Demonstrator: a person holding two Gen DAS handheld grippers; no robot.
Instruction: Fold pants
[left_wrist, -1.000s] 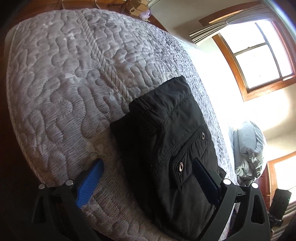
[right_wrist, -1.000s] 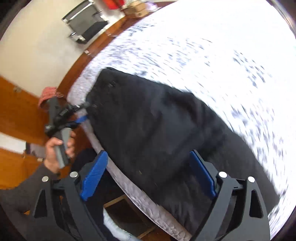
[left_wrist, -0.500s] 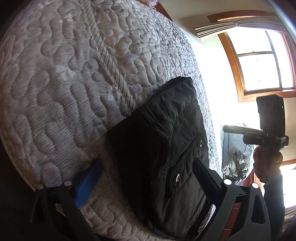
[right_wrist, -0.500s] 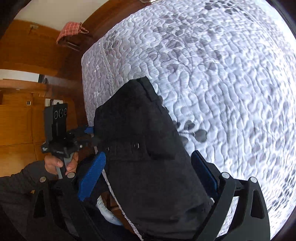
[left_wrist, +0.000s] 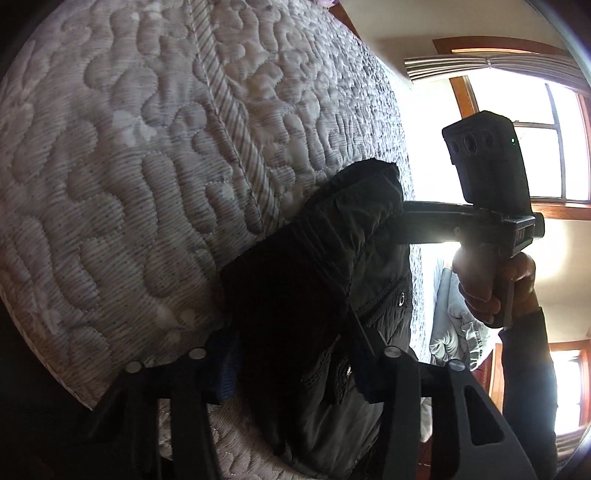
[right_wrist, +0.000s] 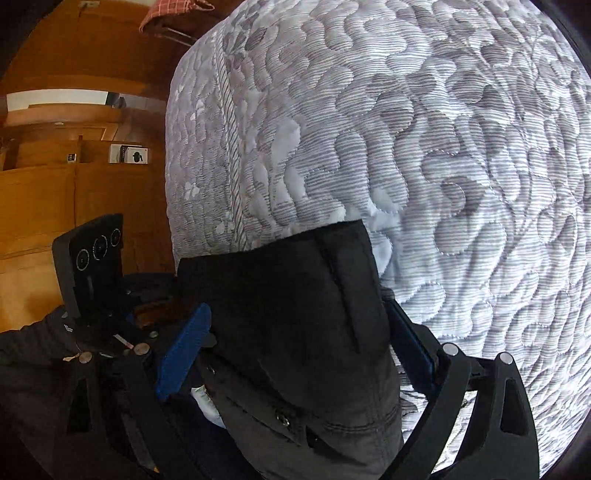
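Observation:
The folded black pants (left_wrist: 317, 295) lie at the edge of a quilted grey-white mattress (left_wrist: 129, 155). My left gripper (left_wrist: 291, 354) straddles one end of the bundle, fingers on either side and narrowed around it. My right gripper (right_wrist: 295, 339) straddles the other end of the pants (right_wrist: 295, 314), its blue pads (right_wrist: 181, 347) against the cloth on both sides. The right gripper also shows in the left wrist view (left_wrist: 480, 221), reaching into the far end of the pants. The left gripper shows in the right wrist view (right_wrist: 96, 288).
A bright window (left_wrist: 535, 147) with wooden frame and curtain is beyond the bed. Grey bedding (left_wrist: 454, 325) lies past the mattress edge. Wooden cabinets (right_wrist: 74, 147) stand left of the bed, with a red checked cloth (right_wrist: 173, 11) on top.
Both grippers moved in onto the folded pants and narrowed around the bundle's two ends. The right gripper came in close at the far end in the left view.

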